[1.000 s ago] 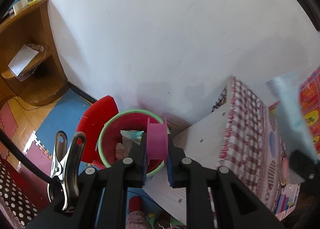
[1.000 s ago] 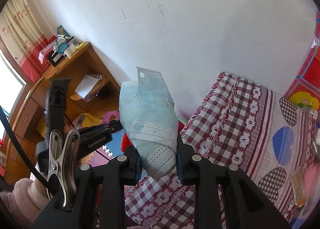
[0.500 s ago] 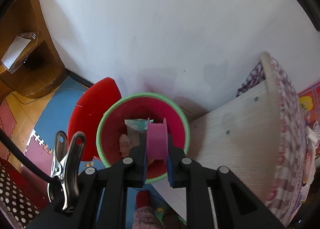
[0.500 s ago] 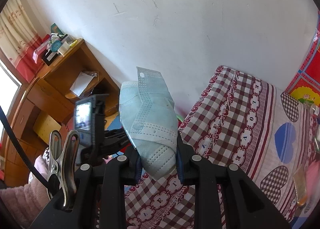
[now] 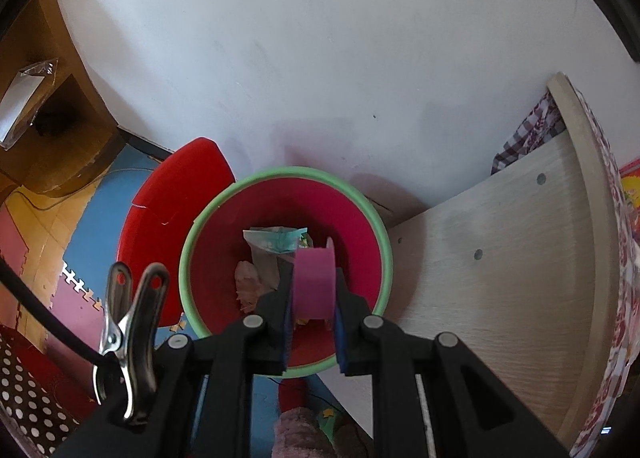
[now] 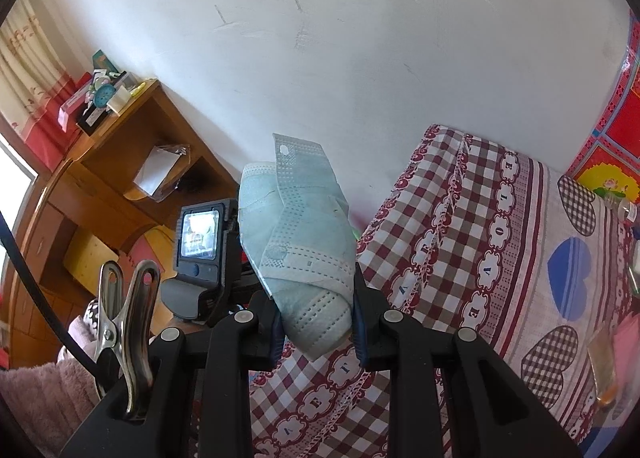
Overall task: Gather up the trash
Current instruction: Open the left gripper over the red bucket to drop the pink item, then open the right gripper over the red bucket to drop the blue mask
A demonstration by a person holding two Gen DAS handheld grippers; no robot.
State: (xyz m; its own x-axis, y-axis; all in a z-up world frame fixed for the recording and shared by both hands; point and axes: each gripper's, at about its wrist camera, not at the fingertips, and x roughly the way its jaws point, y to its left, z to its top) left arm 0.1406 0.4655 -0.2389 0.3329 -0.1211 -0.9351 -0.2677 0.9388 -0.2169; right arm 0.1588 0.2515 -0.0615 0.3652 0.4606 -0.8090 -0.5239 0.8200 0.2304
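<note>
Two tools, both full. My left tool [image 5: 313,312] is clamped on a pink spool [image 5: 313,283] and points steeply down, w/ the red bin [image 5: 224,218] right below it, so a drop should land inside. Bin already has a wrapper [image 5: 276,244] in it. Right tool [image 6: 316,318] grips a blue face mask [image 6: 298,234], long side up, over the checked bench cloth [image 6: 460,238], bin off to its left.

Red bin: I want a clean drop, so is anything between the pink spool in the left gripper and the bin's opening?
Nothing: in the left wrist view the pink spool, clamped in the left gripper, hangs over the red bin with only open air between.
</note>
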